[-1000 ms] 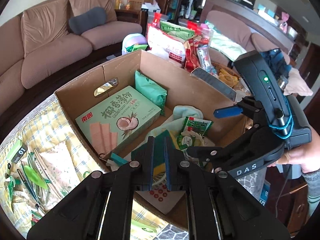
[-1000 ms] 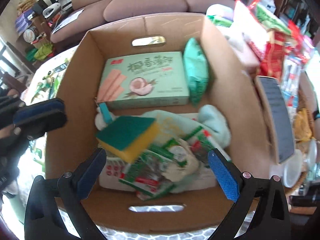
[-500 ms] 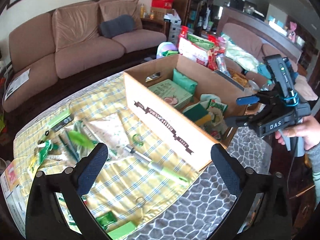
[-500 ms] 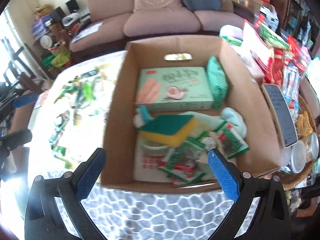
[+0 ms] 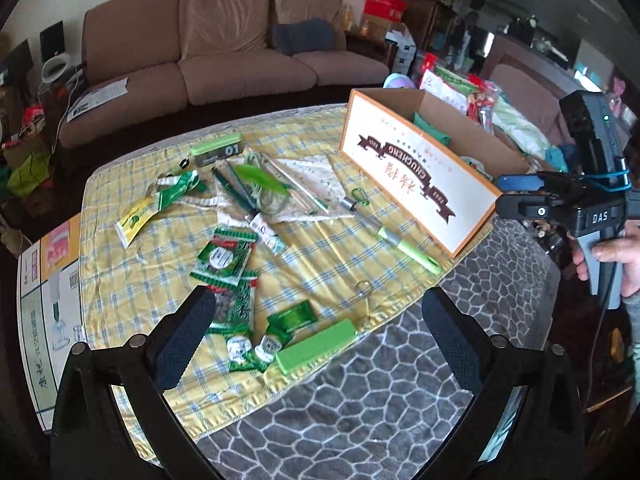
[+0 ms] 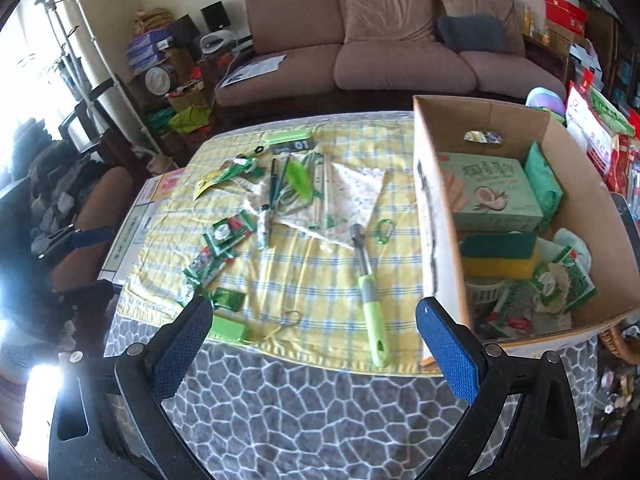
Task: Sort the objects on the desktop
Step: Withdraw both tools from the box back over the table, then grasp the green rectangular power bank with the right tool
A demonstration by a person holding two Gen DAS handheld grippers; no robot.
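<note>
Your left gripper (image 5: 320, 340) has just sprung wide and has nothing between its pads; your right gripper (image 6: 316, 344) also stands wide and bare. Both hang above the near edge of a table covered by a grey pebble-patterned mat (image 6: 320, 420), with a yellow checked cloth (image 6: 304, 280) laid over it just ahead of the fingertips.

On that cloth, ahead of both grippers, lie the loose things to sort: green snack packets (image 5: 224, 256), a green block (image 5: 316, 346) close before your left pads, a green-handled tool (image 6: 370, 280), a carabiner (image 6: 384, 232), and a bundle of pens (image 5: 240, 188) on a white cloth farther off. The cardboard box (image 5: 416, 176) stands to the right of both grippers. A brown sofa (image 6: 400, 52) runs along the far wall.

Only your right camera looks into the box: a coconut wafer carton (image 6: 488, 192), a green-and-yellow sponge (image 6: 500, 256) and more packets lie inside. Only your left camera shows the box's printed outer wall, and your right hand (image 5: 612, 256) gripping its handle past the box corner.
</note>
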